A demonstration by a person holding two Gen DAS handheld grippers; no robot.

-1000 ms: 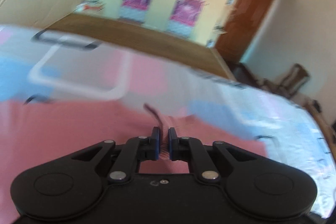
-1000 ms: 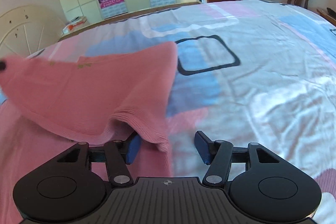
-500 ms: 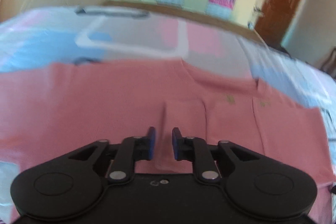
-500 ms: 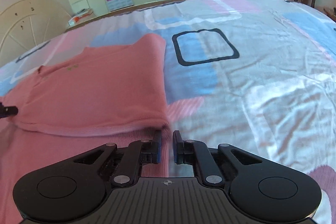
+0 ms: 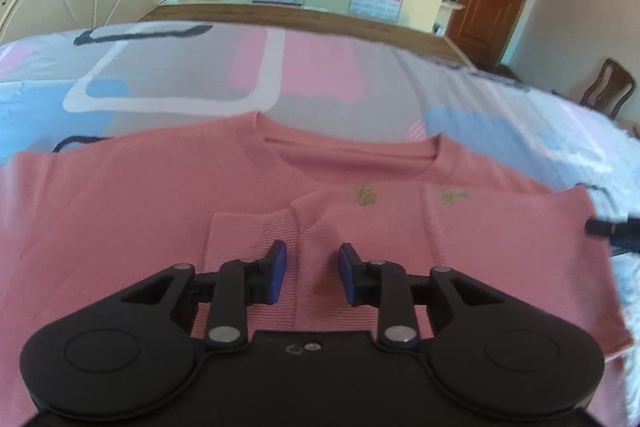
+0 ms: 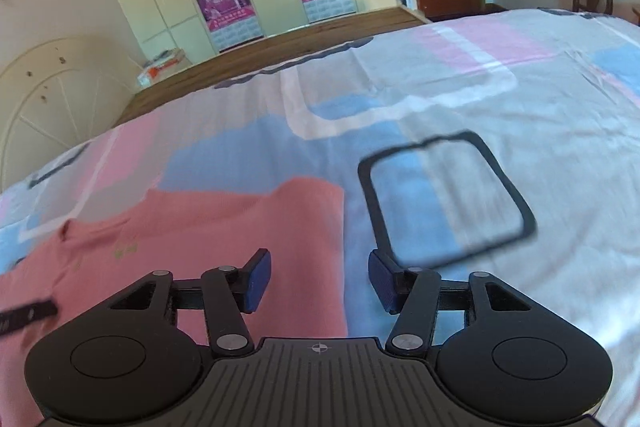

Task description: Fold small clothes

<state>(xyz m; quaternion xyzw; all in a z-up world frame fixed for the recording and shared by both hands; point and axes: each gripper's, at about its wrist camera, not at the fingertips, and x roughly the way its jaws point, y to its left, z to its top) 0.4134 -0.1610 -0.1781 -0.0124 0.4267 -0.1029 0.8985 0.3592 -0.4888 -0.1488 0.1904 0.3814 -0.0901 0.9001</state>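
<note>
The pink shirt [image 5: 168, 211] lies flat on the bed [image 5: 180, 75], collar at top. The left gripper [image 5: 312, 273], jaws just parted and empty, hangs over its folded middle; right gripper [image 6: 320, 281], jaws reopened, straddles its right edge.

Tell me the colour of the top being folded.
The top is salmon pink, with small green marks below the neckline. It shows best in the left wrist view.

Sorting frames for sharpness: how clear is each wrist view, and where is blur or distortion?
Left wrist: pink shirt fairly sharp, bedsheet soft, fisheye bends the walls. Right wrist: sheet's black square motion-smeared; right tool itself crisp.
</note>
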